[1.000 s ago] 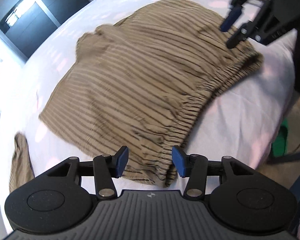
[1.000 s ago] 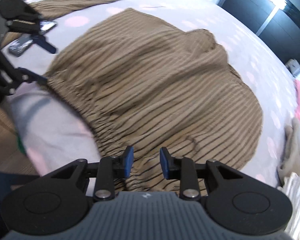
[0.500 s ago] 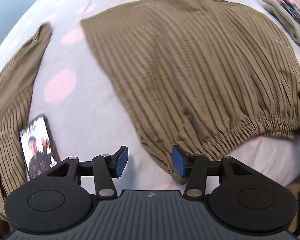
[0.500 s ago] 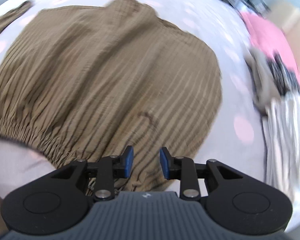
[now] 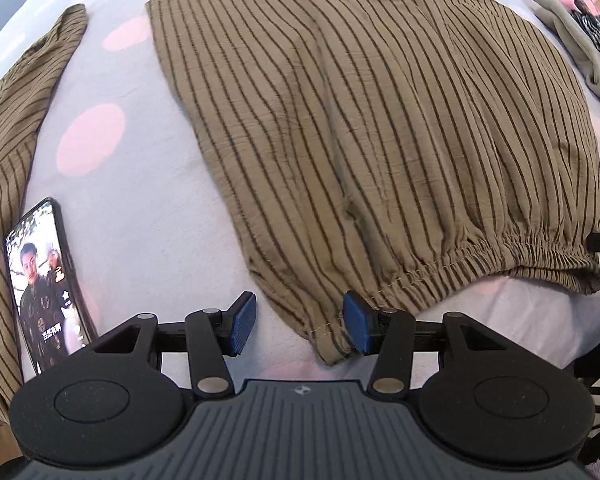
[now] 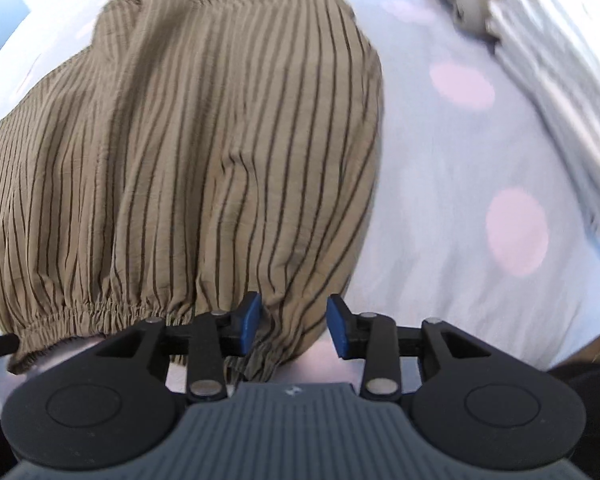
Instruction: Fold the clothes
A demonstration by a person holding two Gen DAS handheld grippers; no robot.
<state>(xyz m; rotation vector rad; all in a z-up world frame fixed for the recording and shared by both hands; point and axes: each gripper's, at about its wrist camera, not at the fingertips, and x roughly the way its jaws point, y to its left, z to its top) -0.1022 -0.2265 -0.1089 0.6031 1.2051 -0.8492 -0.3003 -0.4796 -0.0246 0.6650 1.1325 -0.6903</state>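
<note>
A brown garment with thin dark stripes (image 5: 380, 120) lies flat on the bed, its gathered elastic waistband (image 5: 500, 248) nearest me. My left gripper (image 5: 300, 326) hangs open over the waistband's left corner; that corner lies between the pads, close to the right pad (image 5: 356, 328). Over the waistband's right corner (image 6: 268, 356), my right gripper (image 6: 294, 324) has its jaws opening. The striped cloth (image 6: 200, 140) sits between its pads, by the left pad (image 6: 248, 322), and is not pinched.
A phone with a lit screen (image 5: 40, 288) lies left of the garment, beside a second striped brown piece (image 5: 12, 120). Grey and pink clothes (image 5: 572, 20) lie at the far right, with a white striped pile (image 6: 560, 80). The pale dotted sheet (image 6: 460, 200) drops away near me.
Both grippers rolled and swung round to face the garment from its waistband side, each settling over a corner. The right jaws have widened; the left jaws kept the same gap.
</note>
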